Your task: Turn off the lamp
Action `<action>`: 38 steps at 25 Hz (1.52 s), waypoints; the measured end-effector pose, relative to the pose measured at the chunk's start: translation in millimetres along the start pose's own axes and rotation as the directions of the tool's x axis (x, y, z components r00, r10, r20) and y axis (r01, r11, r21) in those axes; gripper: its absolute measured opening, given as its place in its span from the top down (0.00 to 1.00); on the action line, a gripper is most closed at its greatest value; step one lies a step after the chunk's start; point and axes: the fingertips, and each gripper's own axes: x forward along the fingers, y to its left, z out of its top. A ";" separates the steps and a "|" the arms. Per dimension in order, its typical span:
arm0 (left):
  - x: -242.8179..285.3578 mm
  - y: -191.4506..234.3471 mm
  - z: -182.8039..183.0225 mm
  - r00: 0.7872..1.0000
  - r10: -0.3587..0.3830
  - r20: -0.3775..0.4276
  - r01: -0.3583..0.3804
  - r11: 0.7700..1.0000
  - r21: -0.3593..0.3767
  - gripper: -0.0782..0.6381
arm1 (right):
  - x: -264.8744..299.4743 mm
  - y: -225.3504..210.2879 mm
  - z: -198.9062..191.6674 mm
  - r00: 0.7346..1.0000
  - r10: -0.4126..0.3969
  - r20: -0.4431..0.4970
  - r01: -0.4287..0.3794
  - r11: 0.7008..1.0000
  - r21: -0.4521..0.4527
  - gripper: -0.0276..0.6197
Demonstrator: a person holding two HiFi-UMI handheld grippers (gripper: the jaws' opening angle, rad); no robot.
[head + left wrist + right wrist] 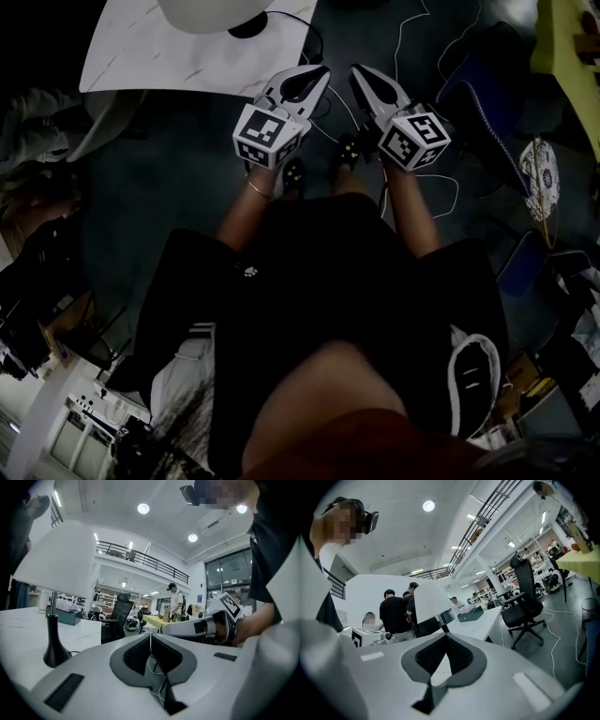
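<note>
Left claw [317,75] and right claw [360,77] closed, holding nothing, near the lamp [56,559].
A careless reach may bump it and topple it across the surface [141,56].

Lamp [61,559]: one, white shade on a black stem
Counter [159,56]: one, white
Grippers: two, left gripper [317,73] and right gripper [359,75]
Marker cubes [269,134]: two, one per gripper
Office chair [117,615]: one, black
Teal box [65,617]: one, on the counter
Round ceiling lights [143,508]: three, counted in the left gripper view
Shoes [292,174]: two, dark
</note>
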 end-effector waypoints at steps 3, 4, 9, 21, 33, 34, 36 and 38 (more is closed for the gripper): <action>-8.2 -3.1 7.6 1.000 -0.009 0.006 0.009 1.000 0.002 0.87 | 0.2 11.6 6.3 1.000 0.001 0.020 -0.001 1.000 -0.007 0.96; -11.0 -4.1 10.1 1.000 -0.012 0.009 0.012 1.000 0.004 0.87 | -0.2 15.5 7.8 1.000 0.001 0.026 -0.001 1.000 -0.008 0.96; -25.5 -4.1 10.3 1.000 -0.030 -0.001 0.030 0.999 0.027 0.87 | -0.4 32.7 12.6 0.999 0.000 0.053 0.001 1.000 -0.020 0.96; -48.0 -8.2 19.9 0.995 -0.096 -0.002 0.096 0.992 0.079 0.87 | -4.8 60.1 20.2 0.993 -0.034 0.115 0.039 0.998 -0.045 0.96; -61.8 -5.9 11.3 0.994 -0.103 -0.027 0.105 0.991 0.083 0.87 | -9.6 64.1 9.0 0.991 -0.058 0.121 0.062 0.998 -0.031 0.96; -62.7 -5.0 10.1 0.995 -0.099 -0.029 0.101 0.991 0.082 0.87 | -9.5 63.4 7.8 0.991 -0.060 0.122 0.064 0.998 -0.029 0.96; -64.1 -3.5 7.3 0.995 -0.096 -0.032 0.099 0.992 0.079 0.87 | -9.5 62.1 6.2 0.990 -0.063 0.125 0.066 0.998 -0.024 0.96; -65.5 -2.1 7.2 0.995 -0.091 -0.033 0.094 0.993 0.076 0.87 | -9.2 61.9 5.4 0.990 -0.062 0.125 0.065 0.998 -0.019 0.96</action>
